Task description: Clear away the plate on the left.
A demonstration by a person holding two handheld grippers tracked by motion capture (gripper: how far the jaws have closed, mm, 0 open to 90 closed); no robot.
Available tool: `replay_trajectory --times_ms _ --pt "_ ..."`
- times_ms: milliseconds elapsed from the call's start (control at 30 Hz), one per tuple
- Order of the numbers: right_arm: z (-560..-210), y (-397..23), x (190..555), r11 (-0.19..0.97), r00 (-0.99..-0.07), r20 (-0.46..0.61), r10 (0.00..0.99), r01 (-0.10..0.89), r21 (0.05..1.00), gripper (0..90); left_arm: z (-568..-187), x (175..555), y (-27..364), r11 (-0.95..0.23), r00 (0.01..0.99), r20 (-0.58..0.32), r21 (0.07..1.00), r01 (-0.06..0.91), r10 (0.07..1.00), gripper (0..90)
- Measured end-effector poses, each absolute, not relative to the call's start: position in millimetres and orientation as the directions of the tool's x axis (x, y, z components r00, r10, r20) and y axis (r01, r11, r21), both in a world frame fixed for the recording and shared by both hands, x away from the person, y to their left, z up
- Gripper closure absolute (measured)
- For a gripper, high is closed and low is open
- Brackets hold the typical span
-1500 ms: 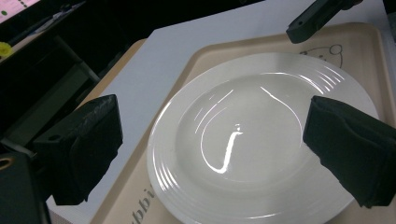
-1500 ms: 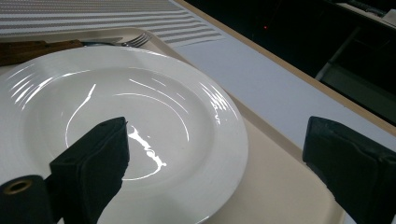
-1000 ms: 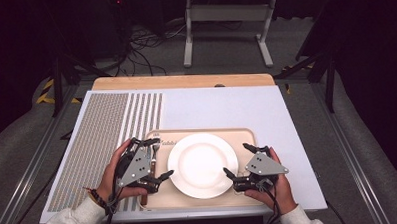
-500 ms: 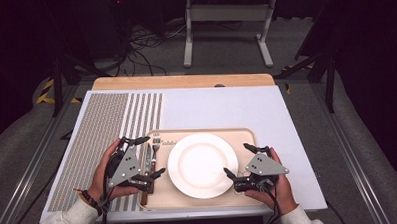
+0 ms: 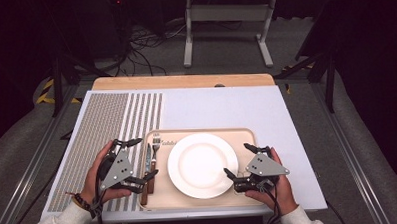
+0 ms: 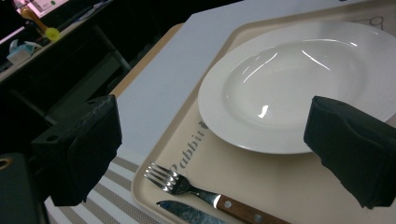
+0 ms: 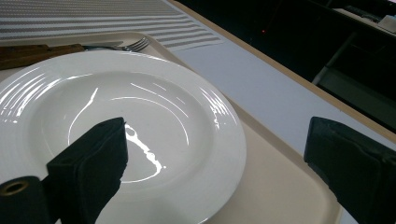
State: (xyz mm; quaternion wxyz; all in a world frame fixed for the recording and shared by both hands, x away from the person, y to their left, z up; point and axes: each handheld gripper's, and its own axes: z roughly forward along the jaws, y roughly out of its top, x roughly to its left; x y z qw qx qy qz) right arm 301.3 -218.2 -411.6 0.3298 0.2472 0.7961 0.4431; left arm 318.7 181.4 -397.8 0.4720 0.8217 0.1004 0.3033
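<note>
A beige tray lies at the table's near edge with a white plate in its middle. A fork and a wooden-handled knife lie side by side on the tray, left of the plate. My left gripper is open, its jaws spread over the cutlery at the tray's left edge; its own view shows the fork, the knife and the plate. My right gripper is open too, one jaw over the plate's right rim, nothing held.
A striped grey placemat covers the table's left part, under my left hand. The white table top stretches behind the tray to a wooden far edge. Cables and a metal stand are on the floor beyond.
My left gripper has drawn back to the left, off the tray, uncovering the fork and knife. The right gripper and plate have stayed put.
</note>
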Motion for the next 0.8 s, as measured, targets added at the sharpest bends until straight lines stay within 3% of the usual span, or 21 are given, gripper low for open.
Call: replay_trajectory --times_ms 800 --pt "-414.7 -219.8 299.9 0.502 -0.661 -0.324 0.677 0.092 0.86 6.6 -419.6 311.1 233.4 -0.501 0.769 0.33 0.865 -0.015 0.547 4.3"
